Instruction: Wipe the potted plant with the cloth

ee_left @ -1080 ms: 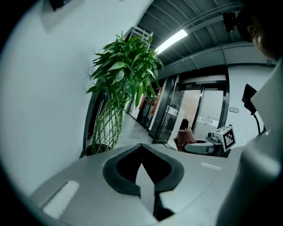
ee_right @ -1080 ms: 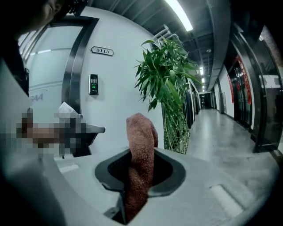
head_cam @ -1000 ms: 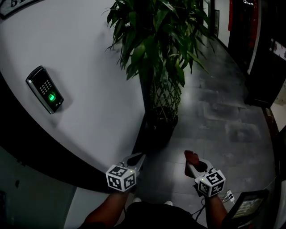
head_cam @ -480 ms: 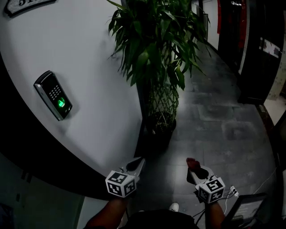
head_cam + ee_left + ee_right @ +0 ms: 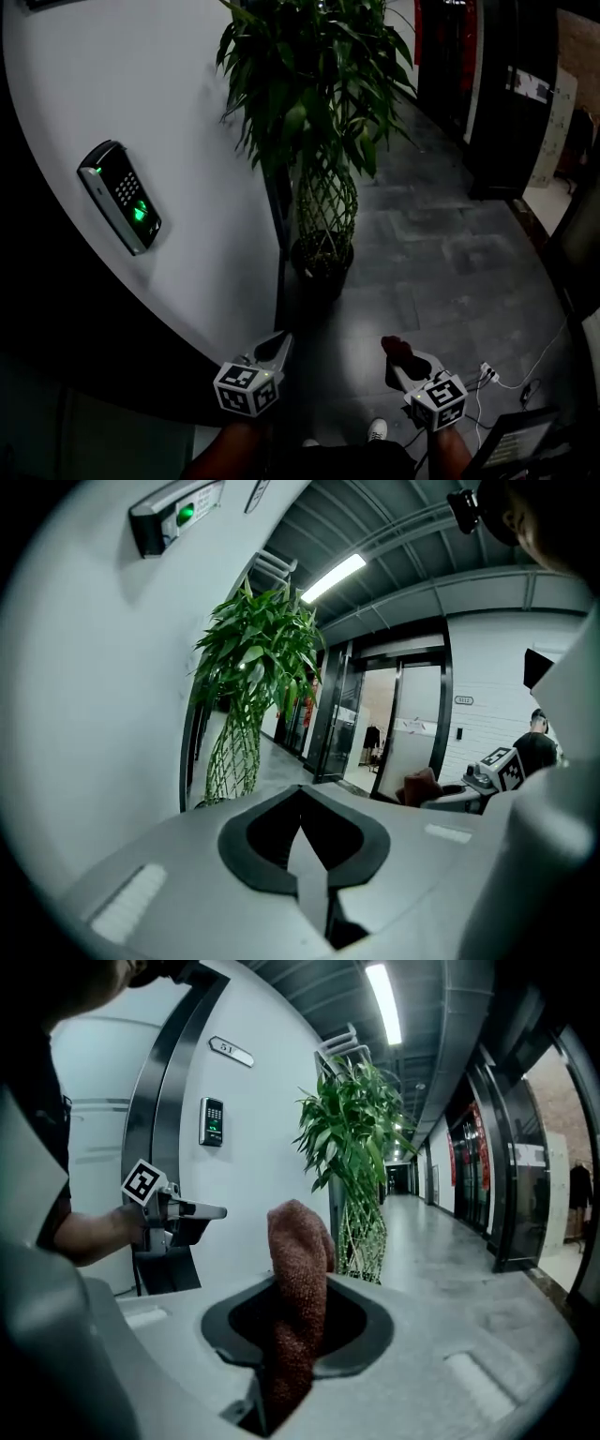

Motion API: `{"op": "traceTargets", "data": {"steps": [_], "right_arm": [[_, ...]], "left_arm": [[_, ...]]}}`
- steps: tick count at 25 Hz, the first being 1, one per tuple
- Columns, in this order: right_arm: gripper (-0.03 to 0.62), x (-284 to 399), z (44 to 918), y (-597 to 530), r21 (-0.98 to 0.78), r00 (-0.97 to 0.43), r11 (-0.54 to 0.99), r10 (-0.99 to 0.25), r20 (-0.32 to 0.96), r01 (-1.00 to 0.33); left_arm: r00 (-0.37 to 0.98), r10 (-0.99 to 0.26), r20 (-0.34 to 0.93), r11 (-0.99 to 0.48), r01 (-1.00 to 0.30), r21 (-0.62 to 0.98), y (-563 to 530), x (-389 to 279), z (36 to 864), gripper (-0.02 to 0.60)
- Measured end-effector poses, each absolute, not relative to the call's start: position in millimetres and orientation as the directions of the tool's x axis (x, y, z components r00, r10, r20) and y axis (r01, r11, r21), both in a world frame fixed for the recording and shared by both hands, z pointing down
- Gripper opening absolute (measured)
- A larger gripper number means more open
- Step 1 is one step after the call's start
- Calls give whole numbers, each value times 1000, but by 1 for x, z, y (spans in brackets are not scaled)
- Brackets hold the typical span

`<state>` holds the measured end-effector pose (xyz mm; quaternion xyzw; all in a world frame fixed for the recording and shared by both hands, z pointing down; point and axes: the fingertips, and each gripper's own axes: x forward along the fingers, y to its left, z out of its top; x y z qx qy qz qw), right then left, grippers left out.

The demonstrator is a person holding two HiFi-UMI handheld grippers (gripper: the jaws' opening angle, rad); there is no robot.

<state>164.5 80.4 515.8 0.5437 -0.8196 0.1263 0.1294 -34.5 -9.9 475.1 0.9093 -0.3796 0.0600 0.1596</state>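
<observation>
Nearest in the head view, the right gripper (image 5: 397,360) is found with its jaws closed on the cloth (image 5: 394,345). The right gripper view shows a reddish-brown knitted fold of it standing up out of the pinch. The left gripper (image 5: 277,345) is found with its jaws brought together and nothing between them, as confirmed in the left gripper view.

The potted plant (image 5: 323,202) stands on the dark floor (image 5: 441,272) close against the curved white wall (image 5: 187,141). It is ahead of both grippers and well apart from them. In the head view its pot falls between the lines of the two grippers, somewhat nearer the left one. The cloth-bearing gripper is therefore judged to need carrying forward and a little leftward. The long axis of the plant is upright: a braided lattice stem rises from the pot, and the leaves spread well above gripper height. An upward reach is judged necessary to reach the foliage. No contact between cloth and plant is seen.

A keypad lock (image 5: 120,197) with a green light is mounted on the wall. Above it, a number plate (image 5: 232,1051) reads "51". No brand is legible.
</observation>
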Motion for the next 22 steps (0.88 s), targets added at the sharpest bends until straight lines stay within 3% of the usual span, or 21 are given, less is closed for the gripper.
{"op": "traceTargets", "data": {"steps": [22], "right_arm": [[61,195,498,81,-16,-397,419,-847,353,-908]], "left_arm": [[689,-692,213,-643,-723,251,12,-4,473,18]]}}
